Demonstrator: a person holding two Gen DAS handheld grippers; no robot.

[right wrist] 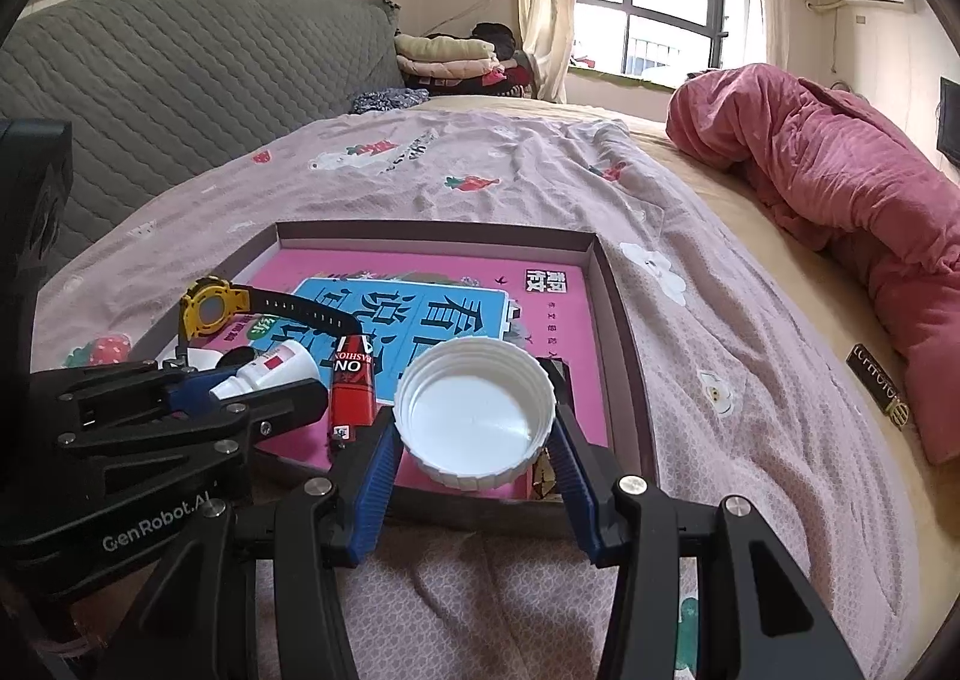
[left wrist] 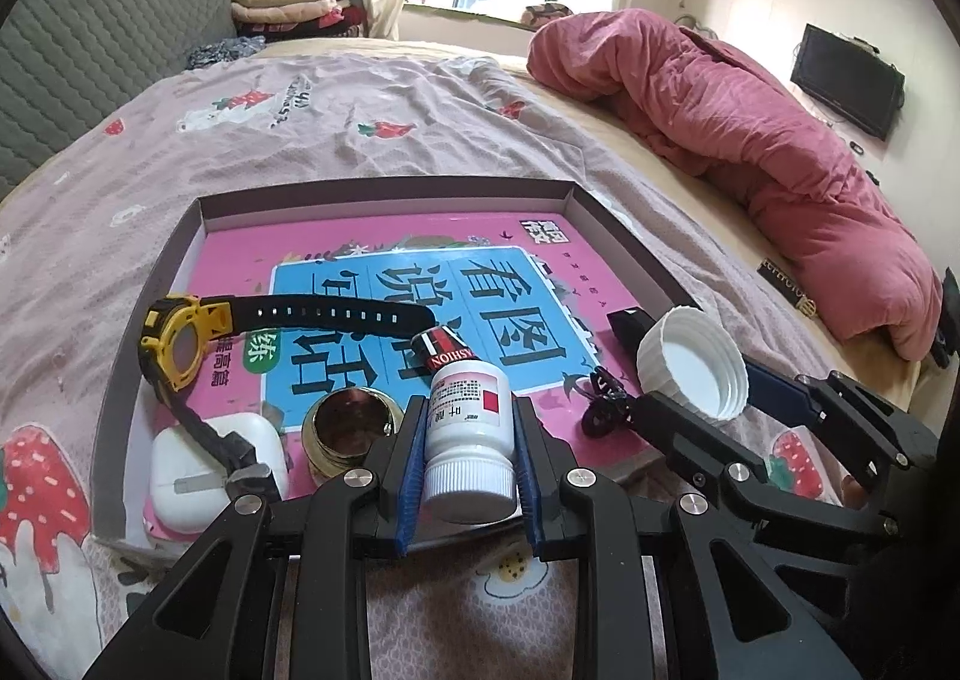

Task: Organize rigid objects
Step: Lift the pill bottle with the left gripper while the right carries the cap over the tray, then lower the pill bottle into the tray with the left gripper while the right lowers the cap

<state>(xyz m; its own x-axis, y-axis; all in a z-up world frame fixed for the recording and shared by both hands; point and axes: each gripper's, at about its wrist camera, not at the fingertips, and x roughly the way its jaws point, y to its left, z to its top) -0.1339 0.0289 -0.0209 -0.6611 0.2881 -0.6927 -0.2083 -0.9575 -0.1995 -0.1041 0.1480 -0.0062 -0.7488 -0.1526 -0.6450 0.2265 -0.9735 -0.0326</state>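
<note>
My left gripper (left wrist: 468,440) is shut on a small white pill bottle (left wrist: 469,428) with a red-marked label, held over the near edge of a shallow cardboard tray (left wrist: 384,191). My right gripper (right wrist: 474,422) is shut on a large white ribbed cap (right wrist: 477,410), open side up, over the tray's near right part; the cap also shows in the left wrist view (left wrist: 693,362). In the tray lie a yellow-and-black watch (left wrist: 180,344), a white earbud case (left wrist: 210,464), a gold lid (left wrist: 351,428), a red lighter (right wrist: 354,392) and a black hair clip (left wrist: 606,404).
The tray holds a pink and blue book (left wrist: 420,284) and sits on a pink strawberry-print sheet (left wrist: 300,128). A rolled red duvet (left wrist: 750,140) lies on the right. A grey quilted headboard (right wrist: 180,62) stands at the left, folded clothes (right wrist: 456,56) beyond.
</note>
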